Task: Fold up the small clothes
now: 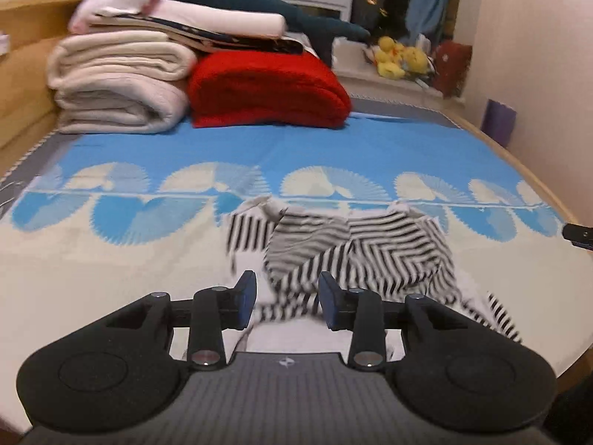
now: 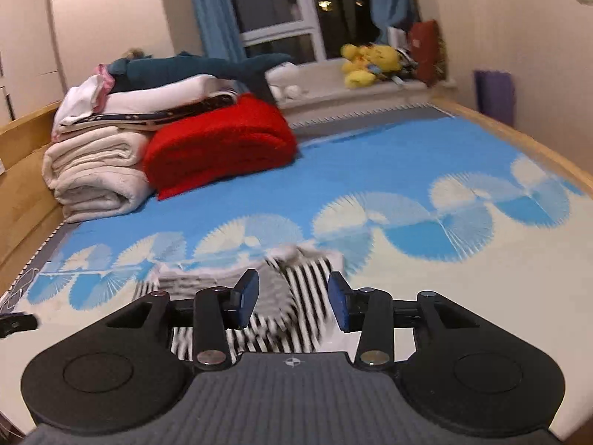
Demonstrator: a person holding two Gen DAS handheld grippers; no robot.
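Note:
A small black-and-white striped garment lies crumpled on the bed, near the front edge. It also shows in the right wrist view. My left gripper is open and empty, its fingertips just short of the garment's near edge. My right gripper is open and empty, hovering over the garment's right side. The tip of the other gripper shows at the right edge of the left wrist view and at the left edge of the right wrist view.
The bed has a blue and cream patterned cover and a wooden frame. Folded cream blankets, a red blanket and stacked linens lie at the far left. Yellow plush toys sit on the window sill.

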